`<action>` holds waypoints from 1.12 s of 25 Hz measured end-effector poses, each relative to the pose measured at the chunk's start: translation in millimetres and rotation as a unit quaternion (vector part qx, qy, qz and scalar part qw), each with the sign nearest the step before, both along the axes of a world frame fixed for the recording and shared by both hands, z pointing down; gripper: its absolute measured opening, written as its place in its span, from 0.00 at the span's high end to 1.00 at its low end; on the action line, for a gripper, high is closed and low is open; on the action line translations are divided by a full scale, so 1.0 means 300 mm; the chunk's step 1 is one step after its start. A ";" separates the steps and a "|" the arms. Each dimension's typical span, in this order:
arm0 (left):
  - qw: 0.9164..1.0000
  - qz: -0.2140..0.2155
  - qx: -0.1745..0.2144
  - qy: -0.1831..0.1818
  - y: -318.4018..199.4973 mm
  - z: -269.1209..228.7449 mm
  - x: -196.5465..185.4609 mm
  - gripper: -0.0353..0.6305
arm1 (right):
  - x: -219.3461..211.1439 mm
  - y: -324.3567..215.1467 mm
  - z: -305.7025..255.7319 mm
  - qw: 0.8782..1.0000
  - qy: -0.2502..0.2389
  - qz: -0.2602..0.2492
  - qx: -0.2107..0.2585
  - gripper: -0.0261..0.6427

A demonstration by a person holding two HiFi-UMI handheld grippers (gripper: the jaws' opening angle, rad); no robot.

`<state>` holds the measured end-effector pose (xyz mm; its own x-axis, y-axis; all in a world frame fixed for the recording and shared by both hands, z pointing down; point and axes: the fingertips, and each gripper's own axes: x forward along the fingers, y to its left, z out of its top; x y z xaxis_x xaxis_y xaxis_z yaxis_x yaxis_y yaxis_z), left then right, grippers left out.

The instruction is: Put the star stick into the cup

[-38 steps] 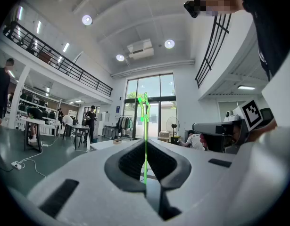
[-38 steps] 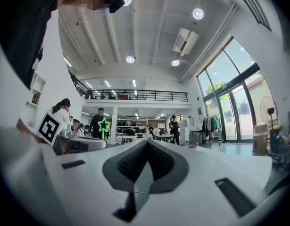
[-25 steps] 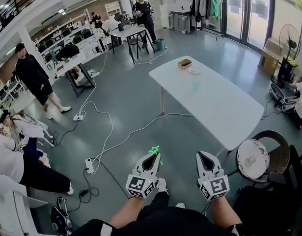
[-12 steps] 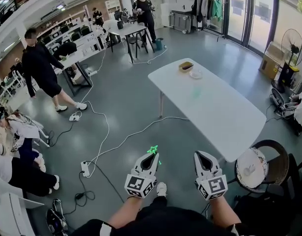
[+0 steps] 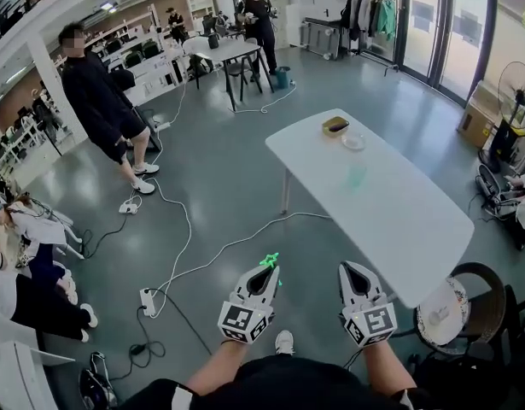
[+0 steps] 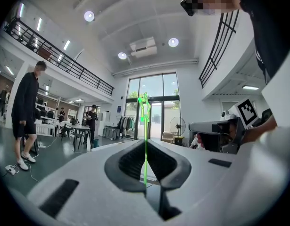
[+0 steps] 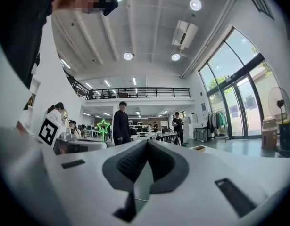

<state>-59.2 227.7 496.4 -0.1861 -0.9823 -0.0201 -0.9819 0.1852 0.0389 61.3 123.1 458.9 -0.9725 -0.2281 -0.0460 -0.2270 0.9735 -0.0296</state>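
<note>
**Star stick.** The star stick (image 5: 269,261) is not at the white table (image 5: 399,220). It is short of the table's near end and off to its left, over open floor. The left gripper (image 5: 264,273) pinches the thin green shaft with its jaws pressed together on it. In the left gripper view the shaft (image 6: 144,108) runs straight up out of the closed jaw tips, with the star at the top. Holding it low on the shaft probably keeps the stick in line with the jaws, so that it can be steered like a pointer.

**Cup.** A pale green, see-through cup (image 5: 357,176) stands around the middle of the table top, towards its left edge. It is well apart from the stick. Insertion has not begun, and the table has yet to be reached.

**Right gripper.** The right gripper (image 5: 352,270) is also short of the table's near end, level with the left gripper and beside it. Its jaws are pressed together with nothing between them. It probably has no part in this step and is carried clear of the stick.

**Other items.**
- A brown bowl (image 5: 335,125) and a small plate (image 5: 353,142) sit at the far end of the table, beyond the cup.
- Cables (image 5: 189,229) run across the floor left of the table.
- A person in black (image 5: 100,101) stands further left of it.
</note>
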 end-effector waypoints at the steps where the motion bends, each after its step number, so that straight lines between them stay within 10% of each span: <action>1: 1.000 0.001 0.000 -0.001 -0.007 -0.001 -0.036 0.92 | -0.042 -0.004 0.002 1.000 0.002 -0.004 -0.001 0.95; 28: 0.999 0.033 -0.018 0.021 -0.458 0.103 -0.522 0.92 | -0.543 -0.449 0.104 0.999 0.028 0.028 -0.028 0.95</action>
<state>-215.9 90.2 527.3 -0.1204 -0.9925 0.0216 -0.9897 0.1217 0.0756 -101.4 -11.4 490.1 -0.9589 -0.2827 0.0233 -0.2837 0.9564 -0.0690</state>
